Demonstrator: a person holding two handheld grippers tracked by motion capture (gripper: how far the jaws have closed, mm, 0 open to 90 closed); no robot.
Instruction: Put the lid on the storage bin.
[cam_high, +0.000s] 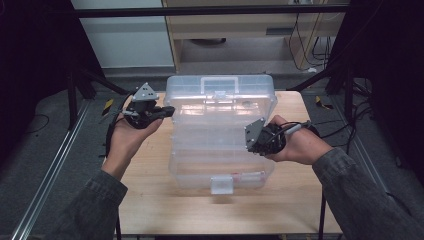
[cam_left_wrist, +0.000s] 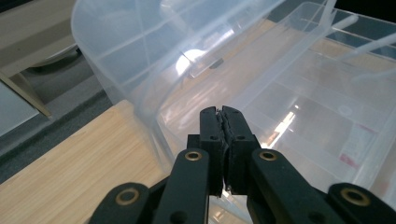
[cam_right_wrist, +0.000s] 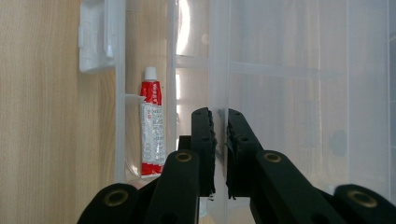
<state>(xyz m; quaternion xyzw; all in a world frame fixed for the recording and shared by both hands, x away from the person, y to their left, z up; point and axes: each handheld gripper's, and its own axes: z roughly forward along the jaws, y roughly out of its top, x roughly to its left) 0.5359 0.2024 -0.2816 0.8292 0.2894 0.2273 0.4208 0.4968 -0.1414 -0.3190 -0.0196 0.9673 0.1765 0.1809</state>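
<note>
A clear plastic organiser box lies on the wooden table, its lid standing up at the far side. My left gripper hovers beside the lid's left edge, shut, jaws pressed together with nothing between them. In the left gripper view it points over the divided tray toward the raised lid. My right gripper is at the box's right rim. In the right gripper view it is shut on a thin clear wall of the box. A red and white tube lies in an end compartment.
A white latch hangs at the box's near edge, seen again as a latch in the right gripper view. Bare wood runs along the table's near side and left strip. Dark frame posts and cables stand to both sides; a cabinet is behind.
</note>
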